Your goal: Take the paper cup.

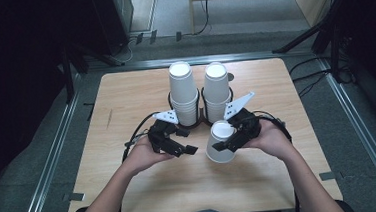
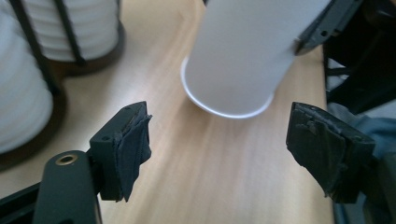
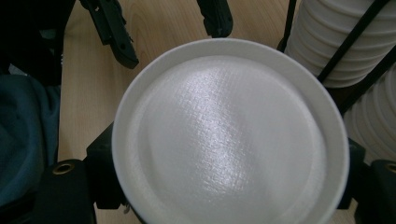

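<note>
Now the right gripper point(image 1: 227, 139) has its two black jaws closed on the side wall of a white paper cup point(image 1: 220, 143), which is held upside down, its flat bottom facing up and its open rim turned down toward the light wooden table point(image 1: 125, 98). In the right gripper view the round bottom of the cup point(image 3: 231, 135) is very close to the camera, with one jaw on each side of it. The left gripper point(image 1: 182, 141) is just beside the cup, its jaws spread wide and holding nothing. In the left gripper view the cup point(image 2: 243, 56) is seen between and beyond the pads point(image 2: 133, 149). Behind both grippers, two tall stacks of white paper cups point(image 1: 183, 91) stand upside down in a black wire holder point(image 1: 203, 119).
</note>
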